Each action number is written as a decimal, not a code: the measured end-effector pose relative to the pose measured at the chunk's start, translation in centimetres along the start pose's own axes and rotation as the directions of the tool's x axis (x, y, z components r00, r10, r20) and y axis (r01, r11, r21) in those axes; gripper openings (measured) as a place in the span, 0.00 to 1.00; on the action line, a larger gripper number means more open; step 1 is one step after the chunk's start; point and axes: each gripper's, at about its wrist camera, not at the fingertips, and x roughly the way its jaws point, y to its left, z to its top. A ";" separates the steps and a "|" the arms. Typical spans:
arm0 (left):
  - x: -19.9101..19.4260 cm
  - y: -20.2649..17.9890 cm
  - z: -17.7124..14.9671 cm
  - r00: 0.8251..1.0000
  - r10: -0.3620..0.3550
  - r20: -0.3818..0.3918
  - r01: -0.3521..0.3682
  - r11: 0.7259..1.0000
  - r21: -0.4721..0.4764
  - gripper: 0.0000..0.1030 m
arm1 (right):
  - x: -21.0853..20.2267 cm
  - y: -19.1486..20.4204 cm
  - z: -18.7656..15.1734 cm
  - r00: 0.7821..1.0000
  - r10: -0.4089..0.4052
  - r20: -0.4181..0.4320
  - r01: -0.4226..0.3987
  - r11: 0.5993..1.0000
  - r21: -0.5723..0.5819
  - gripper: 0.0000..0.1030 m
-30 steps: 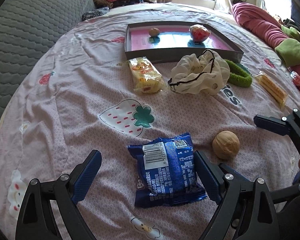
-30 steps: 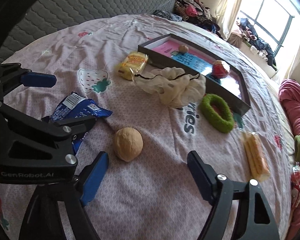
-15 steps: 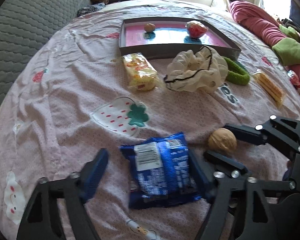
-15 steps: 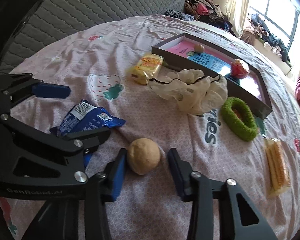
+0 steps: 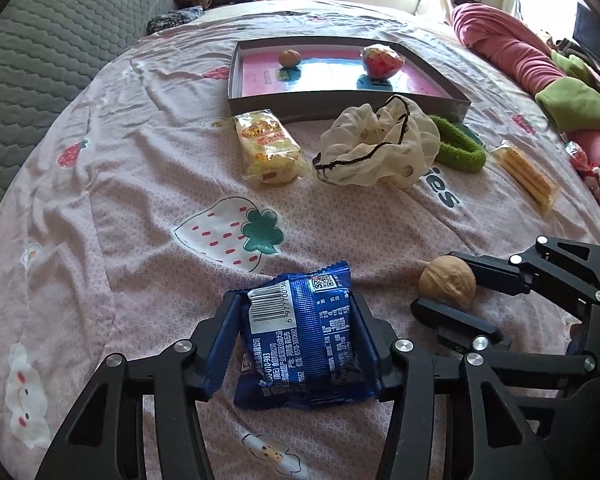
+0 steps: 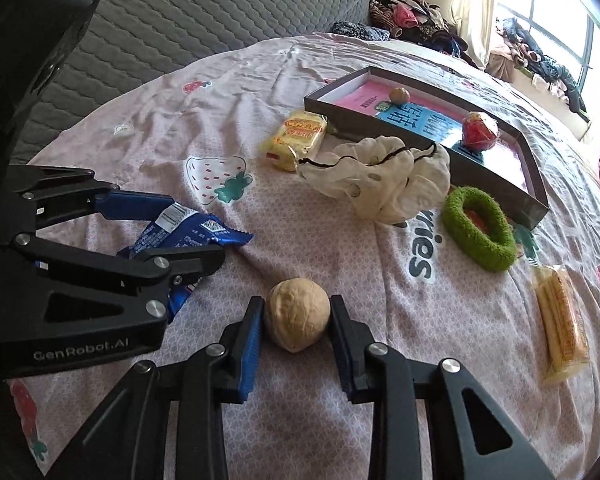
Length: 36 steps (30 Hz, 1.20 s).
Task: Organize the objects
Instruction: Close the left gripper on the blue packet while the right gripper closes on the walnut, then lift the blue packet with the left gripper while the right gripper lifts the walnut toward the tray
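While the left gripper [image 5: 296, 332] clamps the blue snack packet [image 5: 304, 340] on the bedsheet [image 5: 132, 184], well short of the tray [image 5: 256, 98], the left wrist view shows only a small nut [image 5: 290, 57] and a red wrapped sweet [image 5: 381, 61] inside it.

From the right wrist, the right gripper [image 6: 298, 314] pinches the walnut [image 6: 299, 313] (not yet lifted, seemingly); yellow snack [image 6: 298, 136], cloth bag [image 6: 384, 178], green scrunchie [image 6: 478, 232] and wafer pack [image 6: 562, 322] remain outside the tray.

I saw a pink bedsheet [image 5: 120, 184] printed with strawberries, a grey quilted headboard [image 6: 204, 12] behind it, rumpled pink and green bedding [image 5: 548, 80] along one side, and clothes heaped on the windowsill [image 6: 540, 68].
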 end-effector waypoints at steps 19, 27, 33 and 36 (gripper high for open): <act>-3.4 -0.3 0.8 0.998 0.022 0.060 -0.021 1.000 -0.002 0.53 | -4.0 -1.2 0.1 0.999 -0.023 0.037 0.021 0.999 0.045 0.32; -5.9 -1.6 2.6 0.993 0.016 0.113 -0.017 1.000 0.011 0.53 | -6.9 -2.8 0.9 0.995 -0.061 0.078 0.053 0.994 0.094 0.32; -7.7 -2.5 3.7 0.988 0.008 0.154 -0.009 1.000 0.007 0.53 | -8.7 -3.7 1.5 0.991 -0.088 0.102 0.075 0.989 0.129 0.32; -8.4 -2.9 4.2 0.985 0.013 0.173 -0.014 1.000 0.007 0.53 | -9.6 -4.1 2.0 0.988 -0.099 0.119 0.081 0.986 0.148 0.32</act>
